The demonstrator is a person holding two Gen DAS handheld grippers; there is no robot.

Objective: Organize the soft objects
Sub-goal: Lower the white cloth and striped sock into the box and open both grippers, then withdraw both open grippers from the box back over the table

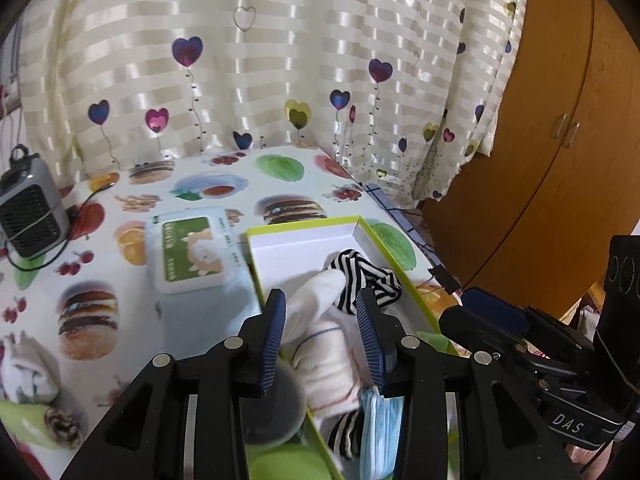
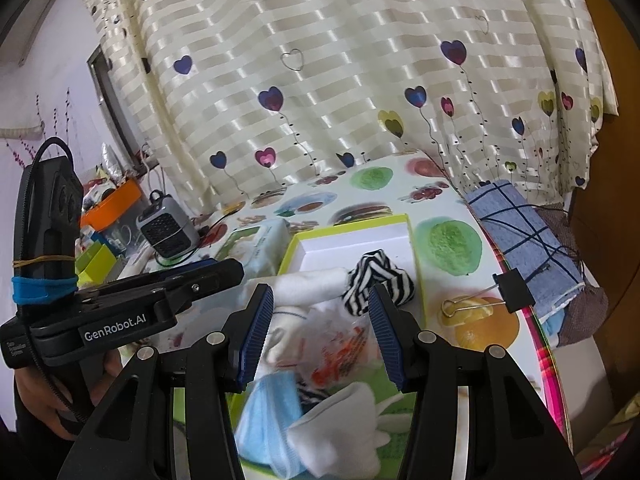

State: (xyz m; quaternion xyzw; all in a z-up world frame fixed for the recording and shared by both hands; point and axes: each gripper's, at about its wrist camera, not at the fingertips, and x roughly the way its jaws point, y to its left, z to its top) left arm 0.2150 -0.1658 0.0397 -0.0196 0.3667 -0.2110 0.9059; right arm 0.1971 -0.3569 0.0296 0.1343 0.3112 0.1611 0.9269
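Note:
A green-rimmed box [image 1: 304, 227] with a white floor lies on the food-print tablecloth. Inside it are a black-and-white striped sock [image 1: 362, 276], a white sock [image 1: 320, 308] and a blue face mask [image 1: 380, 428]. My left gripper [image 1: 320, 300] hovers over the box, open, and the white sock lies between its blue pads without being squeezed. My right gripper [image 2: 320, 296] is open too, above a crinkled plastic bag [image 2: 340, 348], the mask [image 2: 268, 420] and another white sock [image 2: 340, 428]. The striped sock [image 2: 380, 276] and the box rim [image 2: 352, 226] lie further on. A hand holds the left gripper [image 2: 224, 272] at the left.
A wet-wipes pack [image 1: 192, 252] sits left of the box, with a small grey heater [image 1: 28, 216] and its cable beyond. A white cloth [image 1: 24, 372] lies at the near left. A binder clip [image 2: 512, 288] and a blue checked cloth [image 2: 520, 232] mark the table's right edge. The heart-print curtain [image 1: 280, 60] hangs behind.

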